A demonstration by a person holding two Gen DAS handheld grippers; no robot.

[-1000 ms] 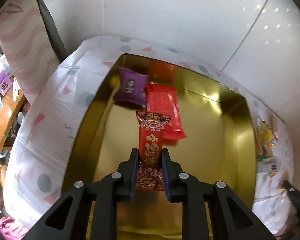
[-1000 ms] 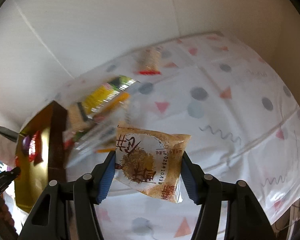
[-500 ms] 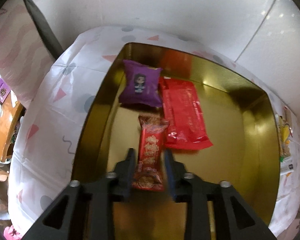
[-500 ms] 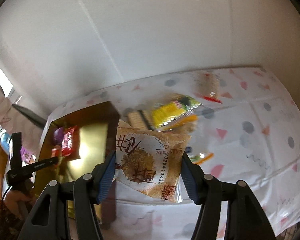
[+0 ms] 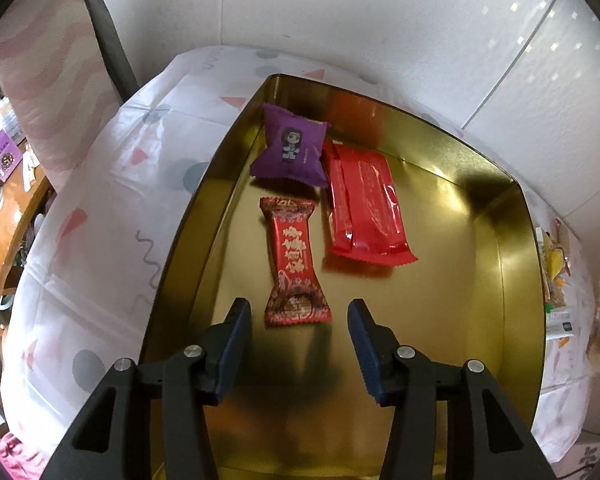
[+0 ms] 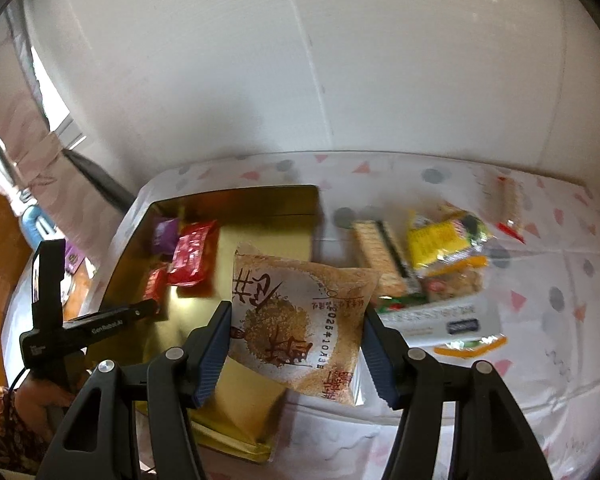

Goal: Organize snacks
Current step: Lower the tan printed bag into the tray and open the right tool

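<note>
In the left wrist view the left gripper (image 5: pixel 298 312) hangs at the bottom centre over the gold tin (image 5: pixel 520 264), its jaws opening. The red candy (image 5: pixel 294 264) lies flat on the tin floor with its near end between the fingertips, and neither pad touches it. Bare gold floor spreads to the right of the candy as far as the right wall, and a narrower strip runs along the left wall. Further in, at frame centre, the red packet (image 5: pixel 362 204) lies just right of the candy, and the purple pouch (image 5: pixel 292 148) sits beyond both near the tin's far left corner, its edge meeting the packet's.

In the right wrist view the right gripper (image 6: pixel 296 320) holds the brown rice-cake bag (image 6: pixel 300 320) clamped between its blue pads at lower centre, above the tin's near right corner. To the right, a loose pile of snacks (image 6: pixel 432 264) lies on the cloth just outside the tin wall, with a yellow bag on top and a single small wrapper apart at upper right. The left gripper reaches into the tin from the left edge.

The tablecloth (image 6: pixel 540 360) is white with pink triangles and grey dots; white wall panels close the background, and a pink curtain hangs at upper left.
</note>
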